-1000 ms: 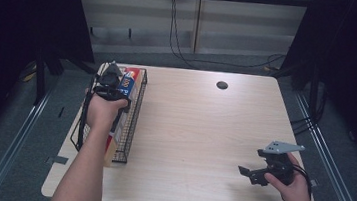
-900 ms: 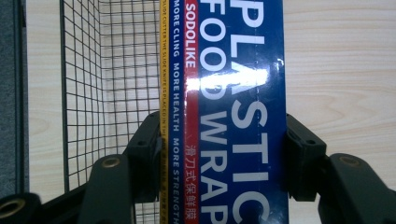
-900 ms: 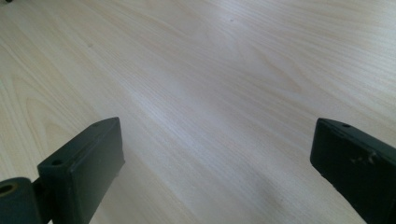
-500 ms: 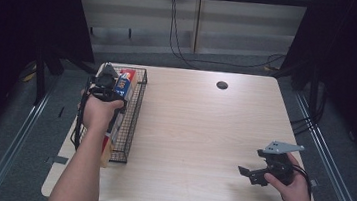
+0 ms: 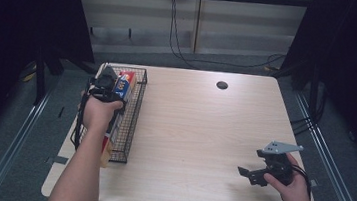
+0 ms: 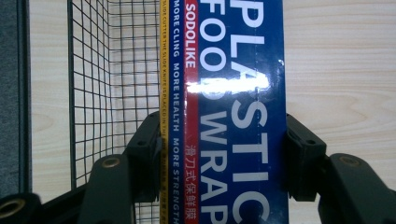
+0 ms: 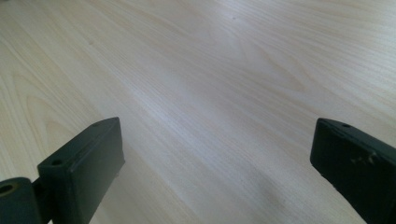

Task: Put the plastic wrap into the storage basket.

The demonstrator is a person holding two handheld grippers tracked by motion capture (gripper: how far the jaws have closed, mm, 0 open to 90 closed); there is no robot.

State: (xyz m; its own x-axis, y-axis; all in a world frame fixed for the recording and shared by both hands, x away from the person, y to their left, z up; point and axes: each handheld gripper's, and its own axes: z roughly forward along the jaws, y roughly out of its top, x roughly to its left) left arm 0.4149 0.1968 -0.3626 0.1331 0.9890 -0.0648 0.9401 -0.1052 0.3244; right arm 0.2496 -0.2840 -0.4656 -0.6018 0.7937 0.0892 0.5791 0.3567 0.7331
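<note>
**Me:** Glossy cardboard, that's my worry. High view: my left gripper [image 5: 106, 87] holds the plastic wrap box [image 5: 122, 90] over the far end of the wire basket [image 5: 134, 118], which sits at the left edge of the table [image 5: 203, 133]. The box is long and I have it near one end, so the other end can sag, catch the basket rim and twist out of the jaws.

**Them:** Right hand?

**Me:** Right gripper [image 5: 255, 175] is low over the near right corner of the table, well apart from the basket, nothing in it. No help if the box slips.

**Them:** Left gripper view?

**Me:** Jaws clamped on the box [image 6: 224, 116], one pad on each long edge. The blue, red and yellow print has a sheen and a bright glare streak, so the faces are slick. It's a thin-walled rectangular carton: squeeze harder and it dents, go softer and it slides. Basket mesh [image 6: 116, 84] is a thin black wire grid, open cells, and a box corner could snag in one. Pale wood grain under it.

**Them:** Right gripper view?

**Me:** Jaws spread wide, only bare tabletop [image 7: 210, 84] between them. Smooth light laminate with a fine grain, matte black blocky pads [image 7: 86, 163].
</note>
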